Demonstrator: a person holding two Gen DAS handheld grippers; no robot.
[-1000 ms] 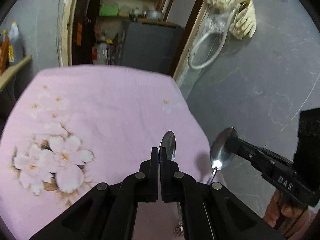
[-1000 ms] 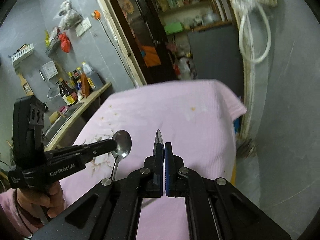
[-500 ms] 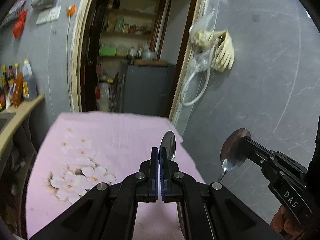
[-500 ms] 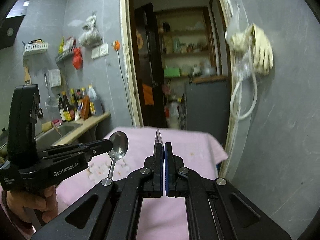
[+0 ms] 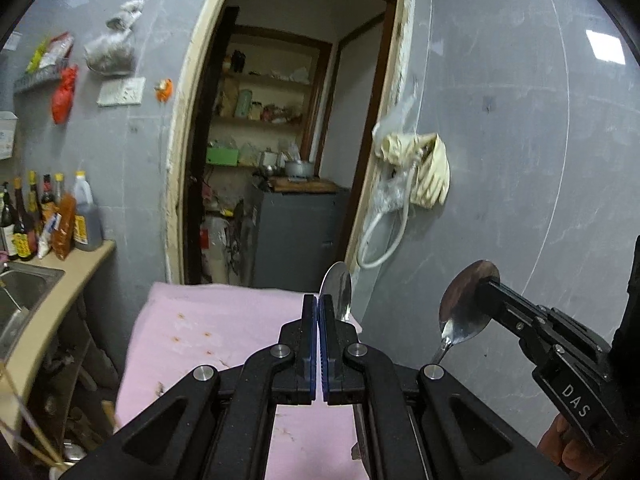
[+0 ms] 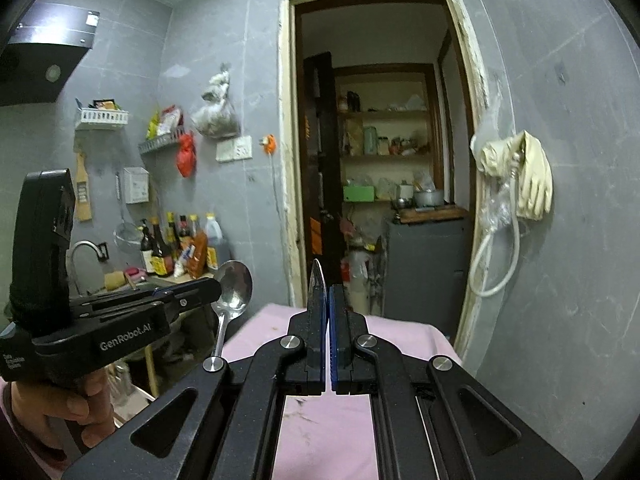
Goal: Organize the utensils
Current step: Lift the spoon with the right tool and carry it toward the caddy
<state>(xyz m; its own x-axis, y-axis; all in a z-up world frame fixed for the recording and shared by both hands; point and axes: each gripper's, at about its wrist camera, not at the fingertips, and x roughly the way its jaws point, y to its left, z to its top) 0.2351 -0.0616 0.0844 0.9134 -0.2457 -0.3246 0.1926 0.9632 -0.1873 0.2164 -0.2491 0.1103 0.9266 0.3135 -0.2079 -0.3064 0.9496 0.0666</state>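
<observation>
a shiny steel spoon (image 6: pixel 234 286) sits clamped in my left gripper (image 5: pixel 319 308), bowl up, held in the air above the pink floral cloth (image 5: pixel 224 320). my right gripper (image 6: pixel 329 300) is pinched on a second steel spoon (image 5: pixel 466 304), just beside the first.

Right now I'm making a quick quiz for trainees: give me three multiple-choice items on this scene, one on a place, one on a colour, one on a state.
1. Where do the pale rubber gloves hang?
A. On the wall right of the doorway
B. Over the sink
C. On the pink cloth

2. What colour is the cloth below the claws?
A. Green
B. Pink
C. White

3. What is the left claw doing?
A. Standing open, empty
B. Shut on a bottle
C. Shut on a spoon

A: the gloves hang beside the door frame. B: the cloth is pink. C: the spoon's bowl sticks up beside the shut pads.
</observation>
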